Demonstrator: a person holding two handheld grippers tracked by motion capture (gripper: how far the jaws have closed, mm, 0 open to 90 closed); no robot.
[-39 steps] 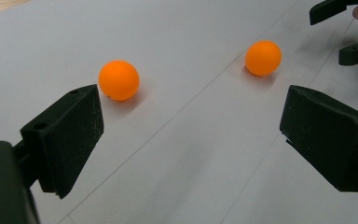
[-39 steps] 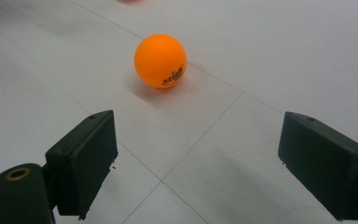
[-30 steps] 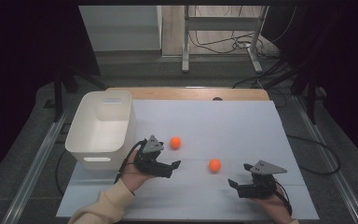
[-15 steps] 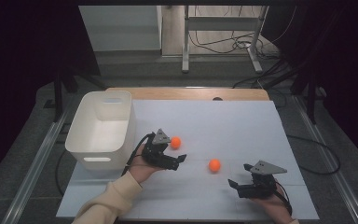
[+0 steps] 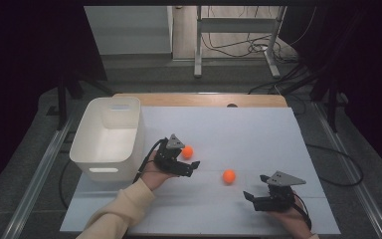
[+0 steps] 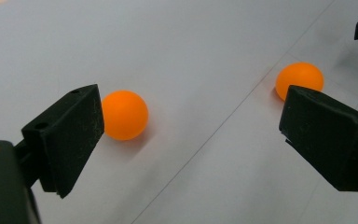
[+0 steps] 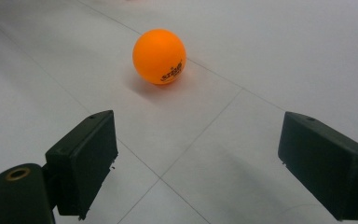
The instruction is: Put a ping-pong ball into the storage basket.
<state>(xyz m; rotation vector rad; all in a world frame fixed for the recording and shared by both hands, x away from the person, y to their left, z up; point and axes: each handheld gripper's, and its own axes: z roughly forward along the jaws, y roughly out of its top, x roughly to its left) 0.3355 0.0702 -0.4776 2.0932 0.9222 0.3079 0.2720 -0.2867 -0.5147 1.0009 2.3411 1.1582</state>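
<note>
- Two orange balls lie on the white table: one ball [image 5: 187, 151] toward the left edge, near the white bin [image 5: 107, 137], the other ball [image 5: 229, 176] closer to the front edge, mid-table.
- Left gripper [image 5: 185, 167] sits just beside the first ball, jaws spread wide, the ball at its left jaw in the left gripper view; probably lining up a grasp.
- Right gripper [image 5: 254, 200] rests near the front-right corner, jaws apart and aimed at the second ball, holding nothing.

Two orange balls rest apart on the white table [image 5: 258, 134]: one ball [image 5: 187, 151] nearer the white bin [image 5: 108, 139], the other ball [image 5: 229, 176] (small dark print, illegible) farther right.
</note>
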